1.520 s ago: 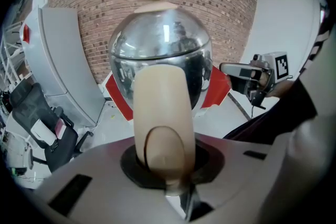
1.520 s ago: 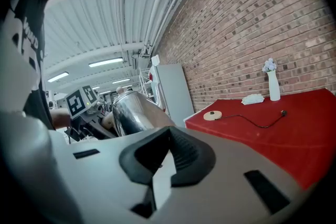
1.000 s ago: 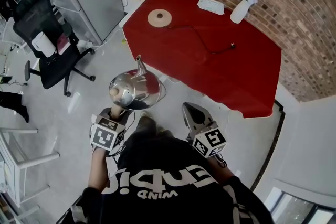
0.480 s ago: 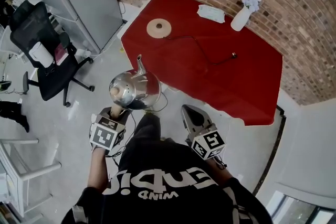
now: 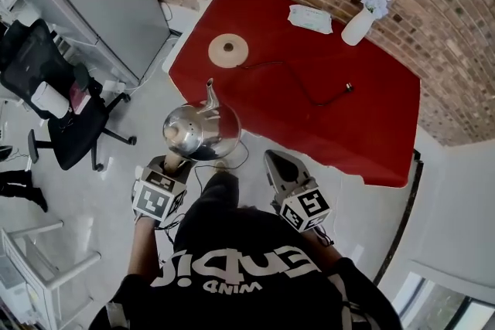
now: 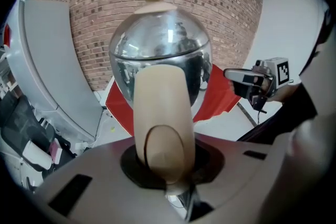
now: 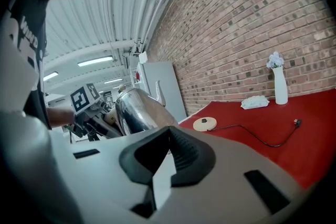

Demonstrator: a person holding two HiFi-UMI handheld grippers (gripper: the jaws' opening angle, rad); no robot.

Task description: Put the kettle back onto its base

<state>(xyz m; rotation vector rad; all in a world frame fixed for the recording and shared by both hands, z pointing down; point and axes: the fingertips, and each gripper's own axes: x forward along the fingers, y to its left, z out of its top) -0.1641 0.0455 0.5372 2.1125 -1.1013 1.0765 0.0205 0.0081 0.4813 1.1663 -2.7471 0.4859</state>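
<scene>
The steel kettle (image 5: 201, 131) is hanging over the floor beside the red table's (image 5: 371, 127) near-left corner. Its spout is pointing toward the round base (image 5: 228, 50), which is lying ahead near the table's left edge. The left gripper (image 5: 174, 161) is clamping the kettle's wooden handle (image 6: 160, 113), so it is the nearer one. The right gripper (image 5: 280, 166) is sitting alongside with its jaws together and nothing between them. The kettle's lid is on and is hiding any contents. A white vase (image 5: 358, 25) holding flowers is standing well apart.

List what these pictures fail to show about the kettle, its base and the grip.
- Kettle underside: shown in no view.
- Left gripper pads: left gripper view, covered by the wooden kettle handle; head view, under its marker cube.
- Base centre connector: head view, too small.
- White packet by the vase: too small to identify.
</scene>
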